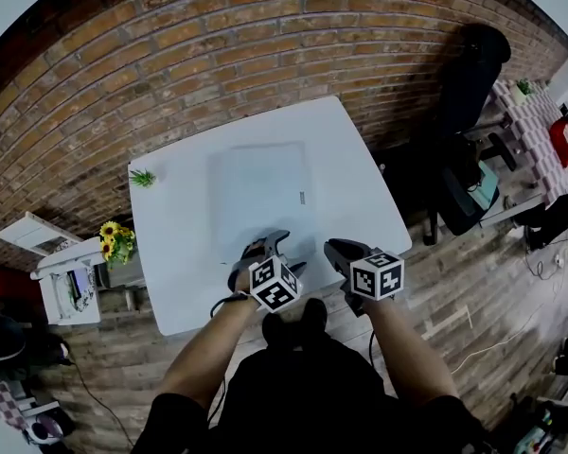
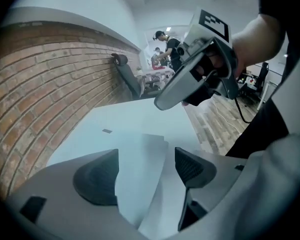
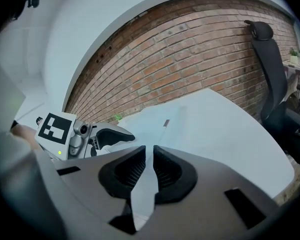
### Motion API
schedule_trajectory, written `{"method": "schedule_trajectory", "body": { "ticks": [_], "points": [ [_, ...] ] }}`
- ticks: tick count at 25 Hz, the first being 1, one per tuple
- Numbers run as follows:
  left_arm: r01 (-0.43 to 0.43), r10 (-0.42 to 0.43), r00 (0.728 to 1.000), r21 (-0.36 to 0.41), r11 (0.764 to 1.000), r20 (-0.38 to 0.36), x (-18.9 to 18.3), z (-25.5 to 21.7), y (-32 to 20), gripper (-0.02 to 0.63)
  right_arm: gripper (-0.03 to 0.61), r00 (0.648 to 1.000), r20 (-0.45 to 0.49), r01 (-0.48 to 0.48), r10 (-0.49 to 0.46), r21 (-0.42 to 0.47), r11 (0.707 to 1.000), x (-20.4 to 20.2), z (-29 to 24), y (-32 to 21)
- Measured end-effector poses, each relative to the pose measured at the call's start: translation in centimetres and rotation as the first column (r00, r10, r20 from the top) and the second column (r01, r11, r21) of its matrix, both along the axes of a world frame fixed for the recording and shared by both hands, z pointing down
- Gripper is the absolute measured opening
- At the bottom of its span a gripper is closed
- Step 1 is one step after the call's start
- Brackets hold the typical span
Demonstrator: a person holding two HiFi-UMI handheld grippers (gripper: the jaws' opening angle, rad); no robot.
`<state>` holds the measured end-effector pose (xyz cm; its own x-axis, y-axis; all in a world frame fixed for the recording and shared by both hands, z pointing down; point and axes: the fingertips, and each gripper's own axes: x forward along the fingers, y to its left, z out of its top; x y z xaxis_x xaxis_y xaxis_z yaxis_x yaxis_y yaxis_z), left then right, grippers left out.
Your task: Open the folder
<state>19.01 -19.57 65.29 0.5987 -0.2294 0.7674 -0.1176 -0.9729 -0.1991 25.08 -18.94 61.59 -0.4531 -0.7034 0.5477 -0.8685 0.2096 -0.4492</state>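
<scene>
A pale, closed folder lies flat in the middle of the white table, with a small dark label near its right edge. My left gripper hovers over the folder's near edge, open. In the left gripper view the folder's near corner shows below the wide gap between the left gripper's pads, and nothing touches them. My right gripper sits just right of it over the near table edge. The right gripper's jaws stand almost together with nothing between them. The folder lies ahead of it.
A small green plant sits at the table's left edge. Left of the table stands a white side stand with yellow flowers. A black office chair stands beyond the right corner. A brick wall runs behind the table.
</scene>
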Motion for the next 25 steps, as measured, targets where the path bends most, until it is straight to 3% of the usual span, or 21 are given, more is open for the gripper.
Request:
{"method": "schedule_trajectory", "body": {
  "ticks": [4,8,19,25],
  "points": [
    [-0.02,0.018,0.998,0.033,0.999,0.058,0.2,1.1,-0.2,0.354,0.061,1.0,0.012,0.023,-0.023,-0.016,1.0,0.0,0.9,-0.4],
    [0.002,-0.005,0.997,0.029,1.0,0.071,0.1,1.5,-0.6,0.353,0.061,0.998,0.018,0.056,-0.055,-0.035,0.998,-0.4,1.8,-0.9],
    [-0.013,0.009,0.996,0.049,0.999,0.094,0.0,1.3,0.3,0.206,0.094,0.989,-0.053,0.129,-0.138,-0.151,0.98,-1.2,5.8,-2.0],
    [-0.042,0.024,0.99,0.126,0.991,0.138,0.1,1.2,0.6,0.195,0.084,0.976,-0.071,0.192,-0.206,-0.169,0.967,-1.6,6.0,-2.1]
  ]
}}
